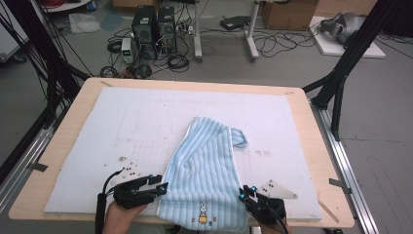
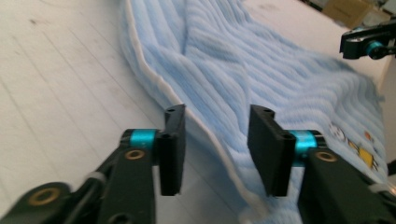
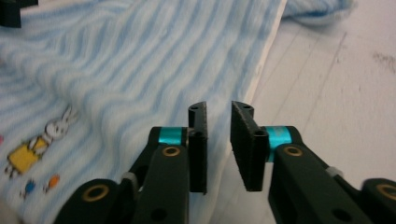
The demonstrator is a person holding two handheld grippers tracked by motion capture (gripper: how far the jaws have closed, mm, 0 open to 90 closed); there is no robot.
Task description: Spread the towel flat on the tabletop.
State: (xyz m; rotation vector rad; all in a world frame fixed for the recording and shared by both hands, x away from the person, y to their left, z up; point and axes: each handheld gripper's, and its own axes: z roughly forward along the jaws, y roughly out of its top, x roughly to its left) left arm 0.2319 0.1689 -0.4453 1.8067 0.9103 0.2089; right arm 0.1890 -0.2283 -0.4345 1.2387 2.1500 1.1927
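A light-blue striped towel (image 1: 204, 161) with a small rabbit picture (image 1: 202, 210) lies folded on the white mat, its near end hanging at the table's front edge. My left gripper (image 1: 163, 187) sits at the towel's left edge. In the left gripper view its jaws (image 2: 218, 112) stand apart over the towel's white hem (image 2: 205, 133), not pressing it. My right gripper (image 1: 243, 193) is at the towel's right edge. In the right gripper view its jaws (image 3: 219, 107) leave a narrow gap just short of the hem (image 3: 261, 74), with nothing pinched.
A white foam mat (image 1: 146, 122) covers most of the wooden table (image 1: 319, 146). A small bunched bit of cloth (image 1: 238, 138) sticks out at the towel's right. Beyond the table lie computer towers (image 1: 155, 29), cables and black frame legs (image 1: 341, 78).
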